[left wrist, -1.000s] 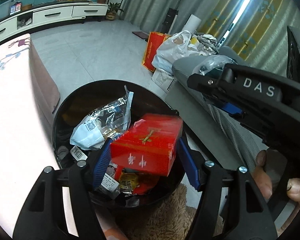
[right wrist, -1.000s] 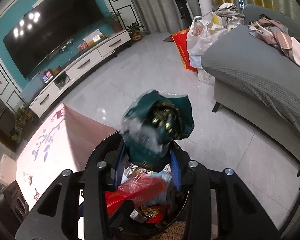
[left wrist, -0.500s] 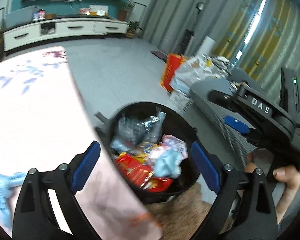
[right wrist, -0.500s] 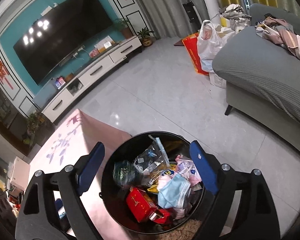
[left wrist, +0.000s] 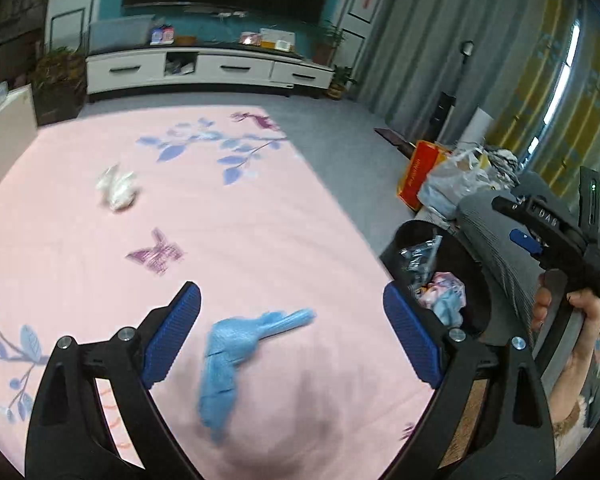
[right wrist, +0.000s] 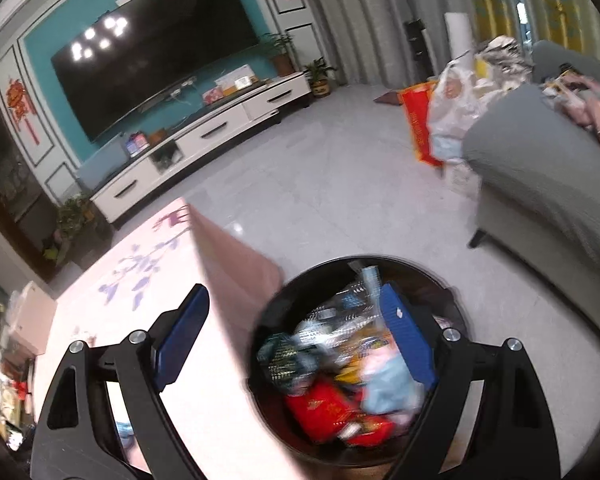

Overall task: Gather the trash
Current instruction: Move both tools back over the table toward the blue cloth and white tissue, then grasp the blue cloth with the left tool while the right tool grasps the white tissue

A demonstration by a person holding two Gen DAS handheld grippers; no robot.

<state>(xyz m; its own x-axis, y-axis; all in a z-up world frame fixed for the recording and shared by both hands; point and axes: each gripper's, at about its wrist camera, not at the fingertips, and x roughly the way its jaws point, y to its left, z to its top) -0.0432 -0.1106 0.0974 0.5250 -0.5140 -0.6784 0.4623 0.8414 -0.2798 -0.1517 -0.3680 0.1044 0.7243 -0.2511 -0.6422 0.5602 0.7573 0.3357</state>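
1. left gripper: jaws wide apart, empty, over blue glove near the table's front edge.
2. right gripper: spread wide, empty, at the bin.
3. advice: straddle the glove's bulk, then close.

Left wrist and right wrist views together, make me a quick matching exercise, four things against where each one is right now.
Things:
1. blue mask
2. white tissue wad
3. red box
4. left gripper

Places:
A. inside the black bin
B. open, above the pink tablecloth
C. on the cloth, between the blue pads
D. farther out on the cloth

Pairs: 1-C, 2-D, 3-A, 4-B
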